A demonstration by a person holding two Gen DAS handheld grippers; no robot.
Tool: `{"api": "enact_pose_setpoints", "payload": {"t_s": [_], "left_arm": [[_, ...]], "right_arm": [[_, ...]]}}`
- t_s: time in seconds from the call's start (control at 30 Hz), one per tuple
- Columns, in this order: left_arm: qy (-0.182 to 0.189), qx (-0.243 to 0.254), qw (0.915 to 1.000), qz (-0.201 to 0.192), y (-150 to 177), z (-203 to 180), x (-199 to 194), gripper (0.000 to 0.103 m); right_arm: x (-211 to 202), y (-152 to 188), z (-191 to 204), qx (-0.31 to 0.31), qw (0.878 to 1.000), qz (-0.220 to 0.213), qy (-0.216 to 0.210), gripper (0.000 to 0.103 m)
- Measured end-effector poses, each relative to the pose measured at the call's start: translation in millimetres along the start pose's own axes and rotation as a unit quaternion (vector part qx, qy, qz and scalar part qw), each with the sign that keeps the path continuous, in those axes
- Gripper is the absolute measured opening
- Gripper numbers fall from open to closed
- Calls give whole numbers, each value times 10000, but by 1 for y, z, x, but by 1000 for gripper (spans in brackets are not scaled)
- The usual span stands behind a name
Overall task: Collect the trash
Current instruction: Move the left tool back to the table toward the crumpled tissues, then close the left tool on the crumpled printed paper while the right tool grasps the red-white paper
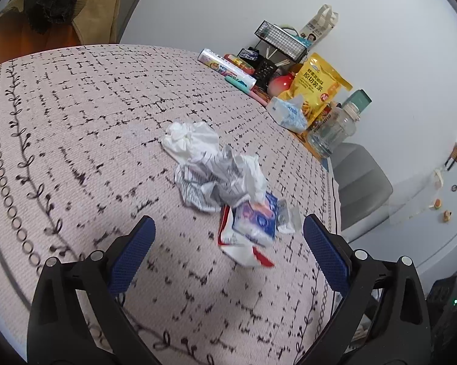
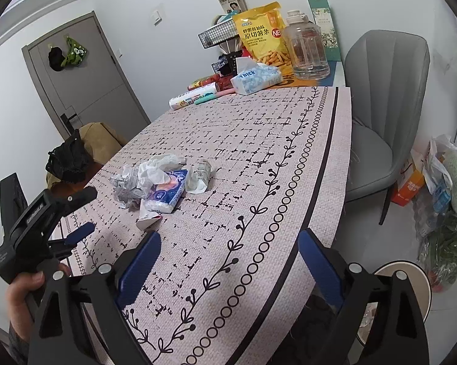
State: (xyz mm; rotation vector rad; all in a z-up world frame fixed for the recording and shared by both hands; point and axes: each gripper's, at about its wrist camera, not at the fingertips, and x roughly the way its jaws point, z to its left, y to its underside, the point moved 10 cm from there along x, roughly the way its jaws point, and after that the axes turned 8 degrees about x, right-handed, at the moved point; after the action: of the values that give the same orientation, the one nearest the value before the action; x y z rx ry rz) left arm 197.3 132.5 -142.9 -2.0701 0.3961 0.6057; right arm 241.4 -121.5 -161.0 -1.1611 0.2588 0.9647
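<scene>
Left tool (image 1: 228,231) spread wide over blue tissue packet (image 1: 256,217), right tool (image 2: 228,246) wide above worktop (image 2: 259,140), crumpled paper (image 1: 210,179) in pile

Patterned tablecloth (image 2: 259,158), yellow snack bag (image 2: 263,32), tissue box (image 2: 254,79), clear jug (image 2: 306,48), grey chair (image 2: 383,97), wire basket (image 1: 281,41)

Woven matt tablecloth (image 1: 76,121); crumpled paper (image 1: 210,179); glossy, probably plastic, tissue pack (image 1: 256,219).

Pink black-dashed tablecloth (image 1: 106,115); yellow snack bag (image 2: 263,35)
</scene>
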Motion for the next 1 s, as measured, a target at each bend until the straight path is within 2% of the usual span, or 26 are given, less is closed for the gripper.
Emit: {"api": "enact_pose_setpoints", "payload": {"t_s": [0.23, 0.4, 0.57, 0.7, 1.0], "left_arm": [[-42, -13, 10000, 42, -16, 2, 30, 95], [-125, -40, 9998, 129, -20, 11, 52, 86], [-54, -158, 9997, 187, -21, 16, 63, 67], [-7, -217, 9993, 292, -19, 19, 65, 31], [162, -324, 9993, 84, -15, 21, 18, 29]], "right_arm": [[14, -5, 11, -94, 9998, 144, -100, 84], [24, -6, 14, -114, 9996, 259, -34, 82], [32, -5, 21, -152, 9993, 337, -6, 82], [36, -3, 28, -209, 9990, 403, -13, 82], [47, 5, 54, -351, 9977, 555, -160, 81]]}}
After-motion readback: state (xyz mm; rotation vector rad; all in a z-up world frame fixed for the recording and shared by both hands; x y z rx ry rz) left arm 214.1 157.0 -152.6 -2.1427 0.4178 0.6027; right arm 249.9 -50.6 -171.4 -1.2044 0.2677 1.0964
